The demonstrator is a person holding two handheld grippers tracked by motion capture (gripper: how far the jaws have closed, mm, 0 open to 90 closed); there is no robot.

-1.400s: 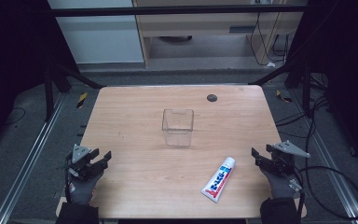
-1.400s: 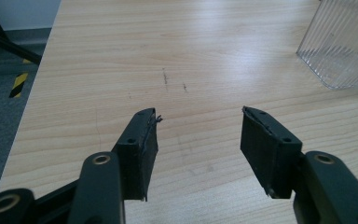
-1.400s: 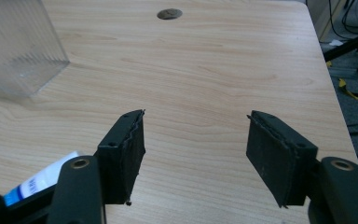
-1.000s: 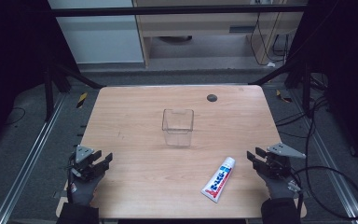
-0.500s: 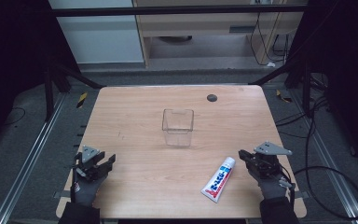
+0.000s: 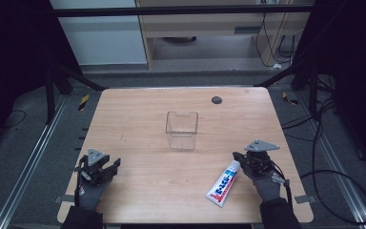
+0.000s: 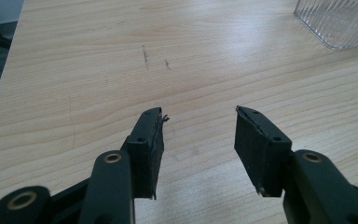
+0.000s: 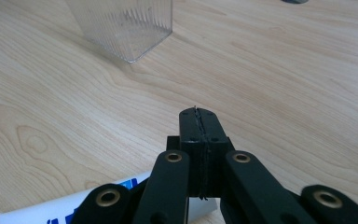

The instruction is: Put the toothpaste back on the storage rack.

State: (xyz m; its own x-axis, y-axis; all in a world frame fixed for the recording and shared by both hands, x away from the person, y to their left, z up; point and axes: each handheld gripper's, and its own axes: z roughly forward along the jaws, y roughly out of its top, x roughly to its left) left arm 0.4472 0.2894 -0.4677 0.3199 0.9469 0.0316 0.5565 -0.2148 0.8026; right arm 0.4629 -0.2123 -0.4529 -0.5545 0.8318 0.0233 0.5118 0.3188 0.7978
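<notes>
A white toothpaste tube with blue and red print lies on the wooden table, front right. My right gripper hovers just right of the tube's cap end. Its jaws have just been closing and now meet with nothing between them; the tube lies below and to the left of them. A clear ribbed plastic box stands upright at the table's middle, also ahead of the right jaws. My left gripper sits at the front left, open over bare wood.
A small dark disc lies on the far part of the table. The clear box shows at the top right of the left gripper view. Metal frame rails and cables run along the floor on both sides of the table.
The right gripper has moved left toward the toothpaste tube's cap end and its jaws have come together. The left gripper has stayed almost still.
</notes>
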